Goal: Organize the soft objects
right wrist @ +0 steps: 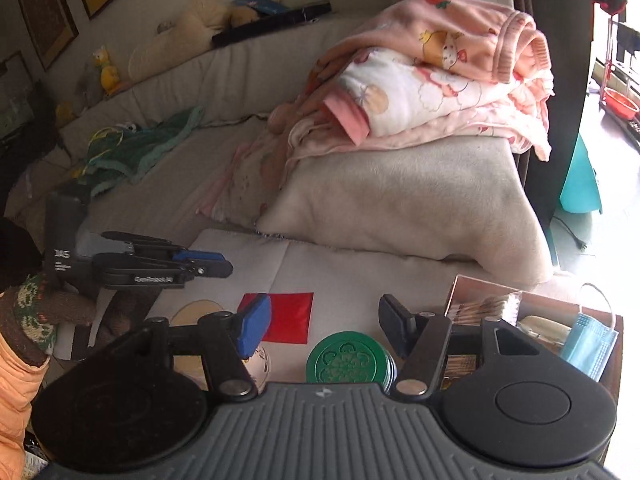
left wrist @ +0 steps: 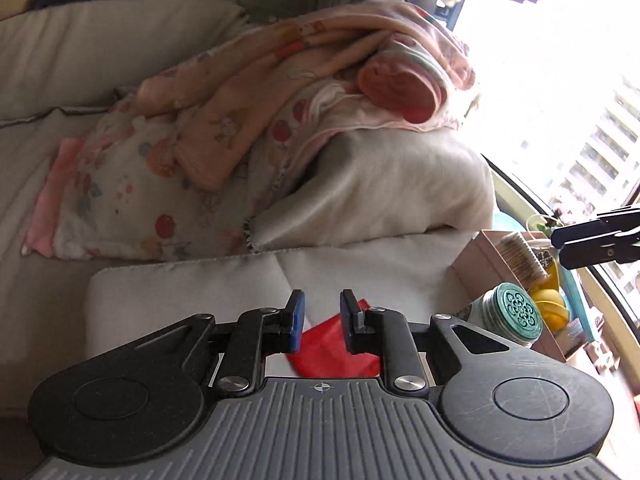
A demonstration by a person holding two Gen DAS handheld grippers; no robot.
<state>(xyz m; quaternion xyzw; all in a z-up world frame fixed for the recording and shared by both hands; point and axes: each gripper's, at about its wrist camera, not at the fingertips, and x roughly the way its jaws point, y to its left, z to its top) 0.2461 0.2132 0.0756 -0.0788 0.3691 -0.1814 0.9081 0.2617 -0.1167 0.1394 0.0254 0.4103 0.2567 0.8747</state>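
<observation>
A heap of pink patterned blankets point(left wrist: 320, 80) point(right wrist: 440, 80) lies on a pale cushion point(left wrist: 400, 192) point(right wrist: 400, 208) at the sofa's end. In front of it a white folded cloth point(left wrist: 192, 292) point(right wrist: 328, 264) carries a flat red square point(left wrist: 332, 344) point(right wrist: 290, 316). My left gripper point(left wrist: 322, 308) point(right wrist: 208, 262) hovers over that cloth, its jaws a narrow gap apart with nothing between them. My right gripper point(right wrist: 323, 312) point(left wrist: 596, 236) stands wide open and empty above a green-lidded jar point(right wrist: 348, 360) point(left wrist: 516, 312).
A teal knitted cloth point(right wrist: 136, 152) lies further along the sofa seat; plush toys point(right wrist: 196, 20) sit on its backrest. A box of cotton swabs point(right wrist: 488, 304) point(left wrist: 516, 248) and a blue face mask point(right wrist: 588, 340) stand at the right. An orange sleeve point(right wrist: 16, 380) fills the lower left.
</observation>
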